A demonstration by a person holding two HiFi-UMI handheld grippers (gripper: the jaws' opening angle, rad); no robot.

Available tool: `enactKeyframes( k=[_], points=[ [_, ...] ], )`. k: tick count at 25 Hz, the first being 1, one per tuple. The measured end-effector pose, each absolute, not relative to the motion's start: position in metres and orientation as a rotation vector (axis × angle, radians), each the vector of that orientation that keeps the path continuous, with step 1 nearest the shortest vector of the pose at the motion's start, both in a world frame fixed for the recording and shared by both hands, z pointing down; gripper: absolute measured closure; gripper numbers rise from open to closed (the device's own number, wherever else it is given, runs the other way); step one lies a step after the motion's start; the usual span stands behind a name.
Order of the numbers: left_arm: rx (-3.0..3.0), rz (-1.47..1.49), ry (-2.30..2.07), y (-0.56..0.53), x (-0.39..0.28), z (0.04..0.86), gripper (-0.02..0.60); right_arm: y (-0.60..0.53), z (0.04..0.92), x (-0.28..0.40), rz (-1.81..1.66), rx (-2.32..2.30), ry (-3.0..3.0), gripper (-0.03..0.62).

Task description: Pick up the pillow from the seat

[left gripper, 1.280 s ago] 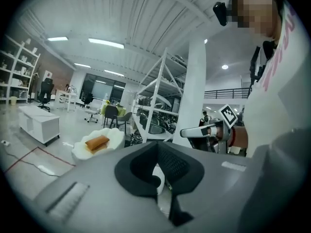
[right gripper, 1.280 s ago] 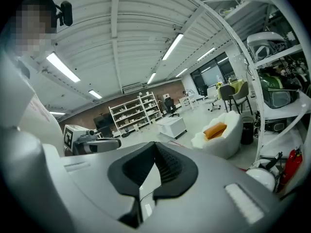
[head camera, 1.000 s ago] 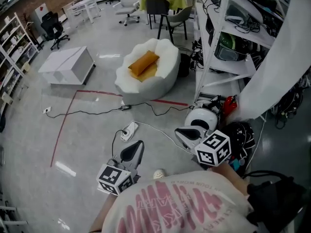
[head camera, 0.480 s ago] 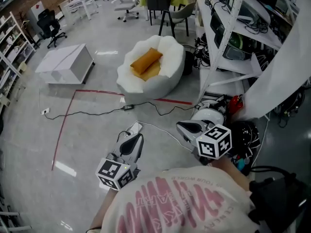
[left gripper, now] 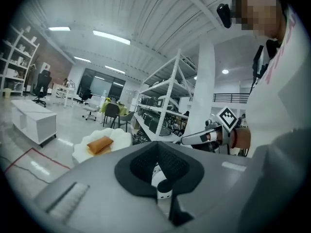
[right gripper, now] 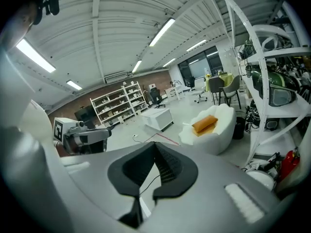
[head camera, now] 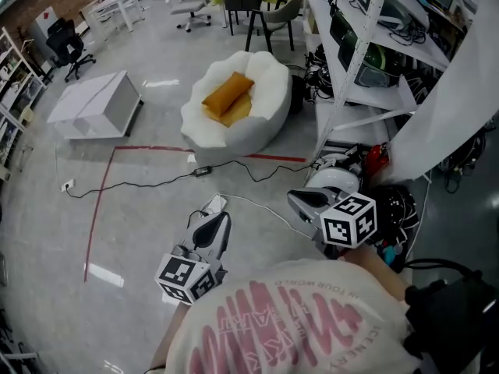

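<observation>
An orange pillow [head camera: 228, 93] lies on a white, shell-shaped seat [head camera: 257, 123] on the floor, well ahead of me. Both gripper views catch the pillow [left gripper: 99, 144] [right gripper: 204, 124] from a distance. My left gripper [head camera: 219, 220] is low at the left, shut and holding nothing, pointing toward the seat. The right gripper [head camera: 296, 199] is beside it at the right, jaws together and nothing between them. Each gripper shows in the other's view: the right gripper [left gripper: 194, 139] and the left gripper [right gripper: 102, 134]. Neither is near the pillow.
A black cable and a white power strip [head camera: 209, 207] lie on the floor between me and the seat, with a red tape line [head camera: 97, 201] at the left. A white low cabinet [head camera: 93, 104] stands far left. Metal shelving [head camera: 351, 61] with gear lines the right; chairs [head camera: 257, 6] stand behind.
Both grippers have moved forward a little toward the seat, and the view has shifted with the person. Both jaws stay shut.
</observation>
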State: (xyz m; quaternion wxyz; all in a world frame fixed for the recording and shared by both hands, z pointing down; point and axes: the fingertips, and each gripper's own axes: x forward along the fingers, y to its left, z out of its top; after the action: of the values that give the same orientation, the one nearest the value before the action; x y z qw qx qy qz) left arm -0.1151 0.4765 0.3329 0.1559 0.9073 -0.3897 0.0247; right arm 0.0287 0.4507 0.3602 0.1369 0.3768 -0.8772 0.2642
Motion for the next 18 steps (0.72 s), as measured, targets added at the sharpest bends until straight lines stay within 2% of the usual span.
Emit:
enactKeyframes(
  k=[12, 18],
  points=[
    [2.573, 0.087, -1.0, 0.472, -0.104, 0.353, 0.566, 0.453, 0.393, 0.033, 0.84, 1.087, -2.447, 0.588],
    [2.618, 0.167, -1.076, 0.461, -0.102, 0.352, 0.566, 0.441, 0.397, 0.032, 0.848, 1.078, -2.461, 0.588]
  ],
)
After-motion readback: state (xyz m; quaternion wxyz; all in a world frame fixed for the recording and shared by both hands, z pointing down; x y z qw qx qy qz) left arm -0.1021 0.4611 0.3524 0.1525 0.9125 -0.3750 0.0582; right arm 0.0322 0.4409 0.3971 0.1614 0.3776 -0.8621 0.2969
